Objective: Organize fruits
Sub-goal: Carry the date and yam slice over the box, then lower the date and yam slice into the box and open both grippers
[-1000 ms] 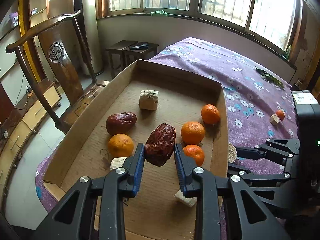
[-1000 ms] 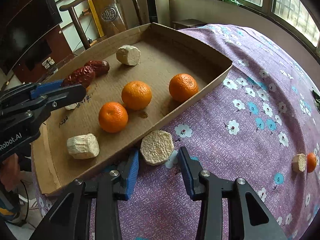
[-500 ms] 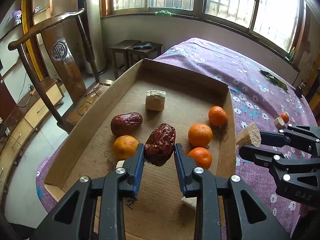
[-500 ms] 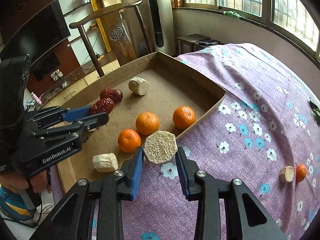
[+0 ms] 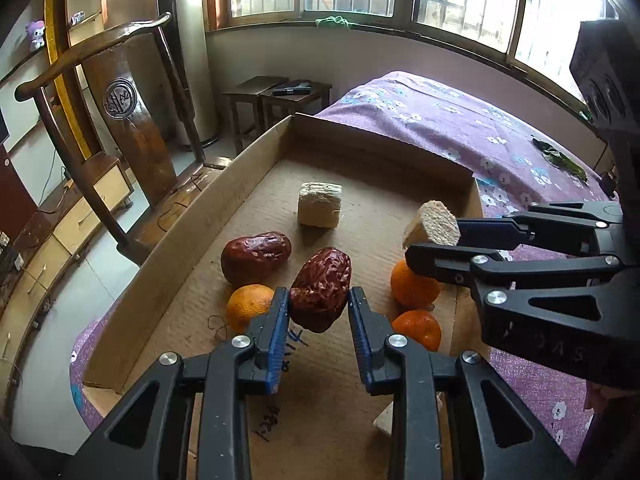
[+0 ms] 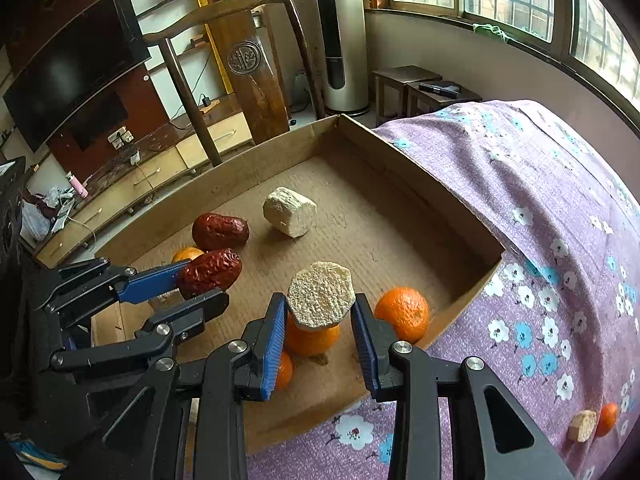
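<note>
My left gripper [image 5: 319, 307] is shut on a wrinkled red date [image 5: 321, 288], held above the cardboard tray [image 5: 192, 236]. The same gripper [image 6: 202, 280] and date [image 6: 210, 271] show at the left of the right wrist view. My right gripper [image 6: 319, 312] is shut on a pale beige chunk [image 6: 321, 294] and hangs over the tray's right side; it also shows as the right gripper [image 5: 430, 236] with the chunk [image 5: 432, 226]. On the tray floor lie a second date [image 5: 256, 254], another beige chunk [image 5: 320, 205] and three oranges [image 5: 414, 283] [image 5: 418, 328] [image 5: 247, 306].
The tray rests on a purple flowered cloth [image 6: 560, 208]. A small orange [image 6: 607, 418] and a beige piece [image 6: 582, 426] lie on the cloth at the far right. A wooden chair [image 5: 132, 120] stands left of the tray, stools [image 5: 276, 96] beyond it.
My right gripper lifted the beige chunk off the cloth and carried it leftwards over the tray's edge. The left gripper kept still with the date.
</note>
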The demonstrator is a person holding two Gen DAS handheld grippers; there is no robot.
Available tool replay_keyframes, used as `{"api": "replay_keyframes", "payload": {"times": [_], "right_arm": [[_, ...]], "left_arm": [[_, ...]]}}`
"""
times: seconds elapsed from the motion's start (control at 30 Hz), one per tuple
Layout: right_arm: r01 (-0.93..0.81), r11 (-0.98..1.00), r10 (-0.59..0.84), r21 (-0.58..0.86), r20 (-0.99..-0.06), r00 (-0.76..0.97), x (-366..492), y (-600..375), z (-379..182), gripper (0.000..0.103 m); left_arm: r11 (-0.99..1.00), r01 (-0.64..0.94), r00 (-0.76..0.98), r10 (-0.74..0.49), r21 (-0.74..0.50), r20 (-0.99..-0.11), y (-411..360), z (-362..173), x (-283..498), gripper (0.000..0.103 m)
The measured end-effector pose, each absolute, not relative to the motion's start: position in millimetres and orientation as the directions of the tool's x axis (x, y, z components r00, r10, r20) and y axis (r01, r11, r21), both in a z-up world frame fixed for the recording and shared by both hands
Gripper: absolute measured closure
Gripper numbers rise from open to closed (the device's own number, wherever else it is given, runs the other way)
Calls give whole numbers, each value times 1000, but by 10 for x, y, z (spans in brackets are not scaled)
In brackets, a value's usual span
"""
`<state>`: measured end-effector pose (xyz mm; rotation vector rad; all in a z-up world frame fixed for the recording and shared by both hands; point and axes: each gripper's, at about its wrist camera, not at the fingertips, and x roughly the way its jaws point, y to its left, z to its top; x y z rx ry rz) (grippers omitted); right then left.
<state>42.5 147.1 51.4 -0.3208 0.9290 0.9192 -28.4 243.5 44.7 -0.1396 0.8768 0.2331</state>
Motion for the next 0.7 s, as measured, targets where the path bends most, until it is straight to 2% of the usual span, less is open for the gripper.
{"api": "replay_keyframes", "payload": {"times": [0.3,0.6,0.67,0.7], "right_arm": [[-801,589,491,107,-834,250,605,1730,310,67],[-785,603,502,142,-833,234,661,1725,285,67],[-776,614,508,144,-825,249,638,1635,341,65],[-772,619,512,143,-819,258,612,1581,378,61]], "left_arm": [[966,-256,600,135,-29,-789,2442,375,-211,74],[963,-267,590,143,-25,-794,2453,378,-186,74],[962,-272,591,142,-31,-794,2459,381,-197,71],[962,-272,593,139,-35,-793,2460,384,-205,65]]}}
